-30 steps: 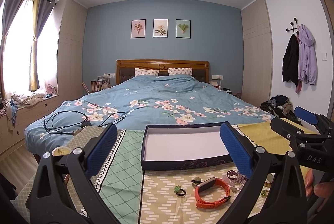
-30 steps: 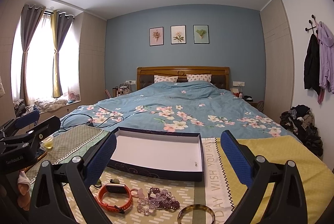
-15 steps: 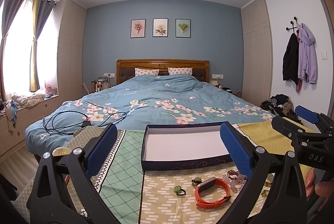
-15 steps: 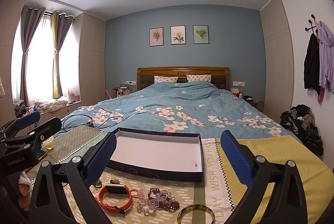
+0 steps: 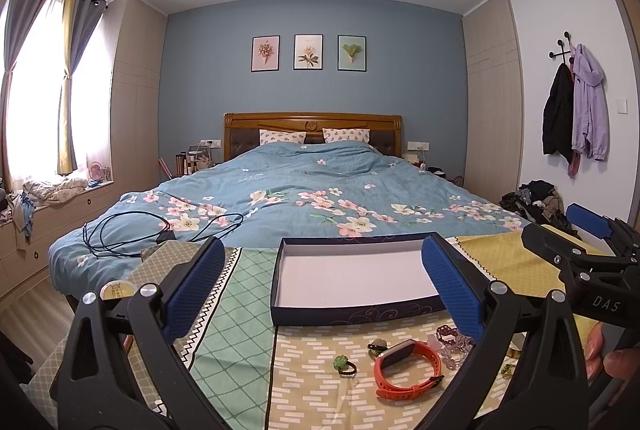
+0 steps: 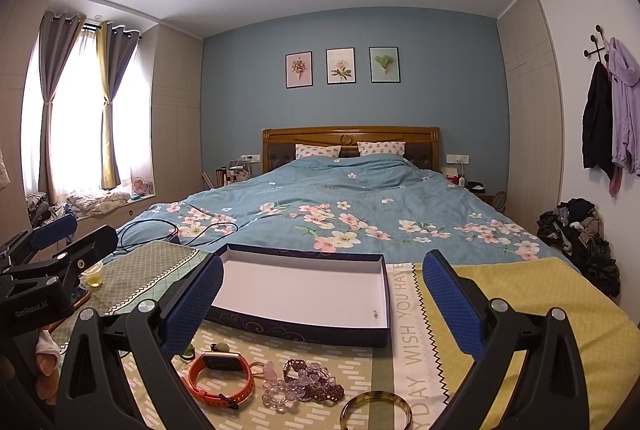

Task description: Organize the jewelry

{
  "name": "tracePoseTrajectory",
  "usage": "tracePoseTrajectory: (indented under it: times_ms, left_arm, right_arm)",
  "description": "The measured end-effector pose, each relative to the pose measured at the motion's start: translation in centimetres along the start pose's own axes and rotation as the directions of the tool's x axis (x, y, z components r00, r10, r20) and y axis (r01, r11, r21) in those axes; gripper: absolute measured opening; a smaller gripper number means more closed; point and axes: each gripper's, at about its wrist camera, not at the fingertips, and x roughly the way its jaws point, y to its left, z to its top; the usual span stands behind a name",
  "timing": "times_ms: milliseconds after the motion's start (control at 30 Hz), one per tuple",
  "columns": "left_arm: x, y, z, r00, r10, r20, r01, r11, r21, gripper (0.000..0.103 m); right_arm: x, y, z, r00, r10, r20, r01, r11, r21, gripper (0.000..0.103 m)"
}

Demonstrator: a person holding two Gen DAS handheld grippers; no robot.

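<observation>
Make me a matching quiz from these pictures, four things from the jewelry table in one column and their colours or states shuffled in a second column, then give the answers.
Column one:
1. rubber watch band
2. shallow rectangular cardboard box
3. glossy round bangle
4. small flower-shaped ring

Column two:
A. green, lying alone left of the watch
B. orange, lying on its side
C. brownish gold, nearest the right gripper's camera
D. dark blue outside, white inside, nearly empty

Pairs: 1-B, 2-D, 3-C, 4-A
</observation>
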Motion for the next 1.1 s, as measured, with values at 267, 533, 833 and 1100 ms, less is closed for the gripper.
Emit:
tracePoseTrajectory:
  times_ms: [267, 533, 833, 1100]
  left_arm:
    - [0.03, 0.04, -0.04, 1.0, -0.001, -0.003, 0.001, 1.0, -0.001, 0.097]
    - [0.08, 0.05, -0.07, 1.0, -0.001, -0.004, 0.001, 1.0, -0.001, 0.097]
    - [0.11, 0.02, -0.18, 1.0, 0.0, -0.009, 0.0, 1.0, -0.002, 0.097]
    - [0.1, 0.03, -0.21, 1.0, 0.0, -0.009, 0.0, 1.0, -0.002, 0.097]
  right_arm:
    - [0.2, -0.01, -0.02, 1.0, 0.0, -0.006, 0.0, 1.0, 0.004, 0.096]
    - [0.23, -0.06, -0.01, 1.0, 0.0, -0.006, 0.001, 1.0, 0.005, 0.096]
    - [0.23, -0.03, -0.07, 1.0, -0.001, -0.006, 0.001, 1.0, 0.005, 0.096]
    - [0.3, -0.08, -0.09, 1.0, -0.002, -0.007, 0.002, 1.0, 0.006, 0.096]
